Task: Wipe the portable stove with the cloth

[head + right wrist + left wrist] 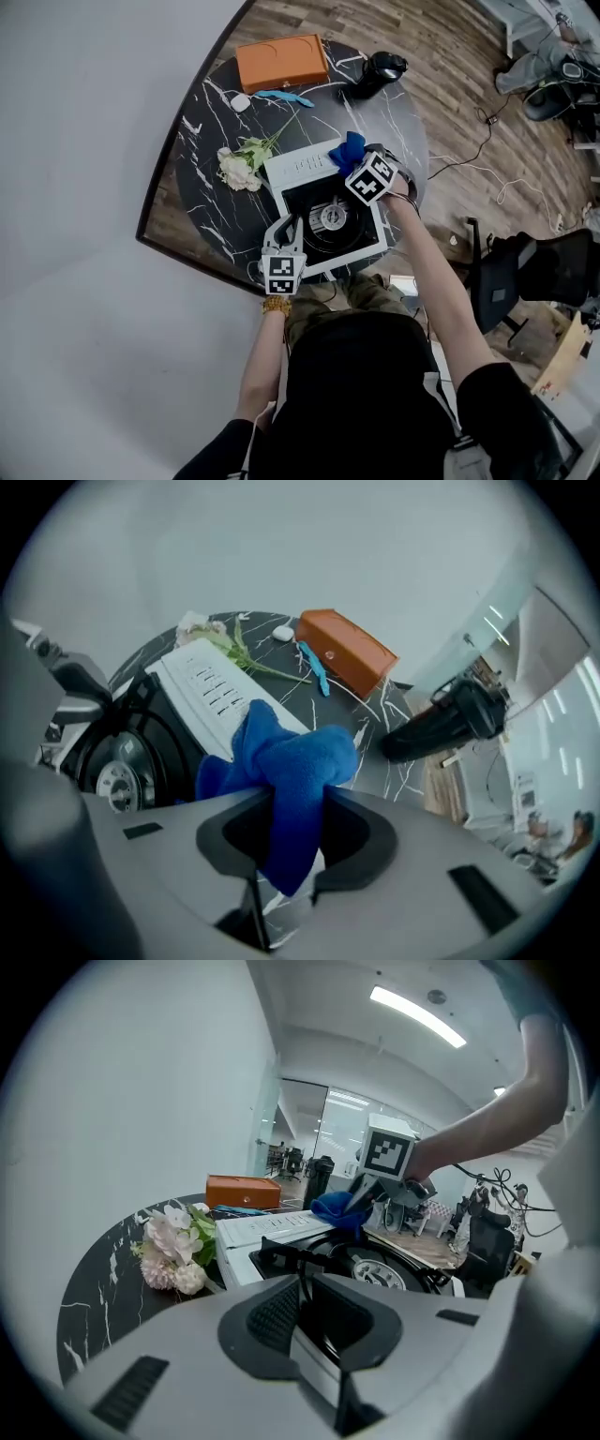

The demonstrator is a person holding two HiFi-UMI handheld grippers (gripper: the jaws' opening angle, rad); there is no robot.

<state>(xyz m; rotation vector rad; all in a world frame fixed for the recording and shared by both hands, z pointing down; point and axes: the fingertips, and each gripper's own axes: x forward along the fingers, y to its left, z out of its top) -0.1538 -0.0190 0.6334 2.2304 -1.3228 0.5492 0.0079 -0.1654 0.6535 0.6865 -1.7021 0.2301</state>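
Closest in, my right tool [291,822] is clamped on the cloth [281,752]. Its pads bite a thick blue fold, a short tail hangs below them, and a rounded bunch bulges out in front. That bunch sits at the far right corner of the stove [300,167], at the end of its white control strip. I cannot tell whether it is pressing down or only brushing the surface.

My left tool [305,1312] is at the stove's near left corner. Its jaws are drawn to a narrow slit on what I take to be the rim, steadying the body.

I judge the cloth to be plush, limp and very light. It gives nothing to push against, so all the wiping pressure has to come through the wad under my pads. I want my hold on a doubled fold well inside the bunch, not on a single loose edge that could slide free. Enough has to be left hanging to make a pad.

The stove looks stiff and boxy, and being portable it is probably not heavy. It could skid on the smooth marbled desk [202,122], so a grip on the plain rim makes sense. The black pan support around the burner [330,217] has prongs that could catch the nap. The flat white panel should wipe easily.

Farther out on the desk are flowers [239,167] just beside the stove's left edge, and an orange box [281,61] at the far side.
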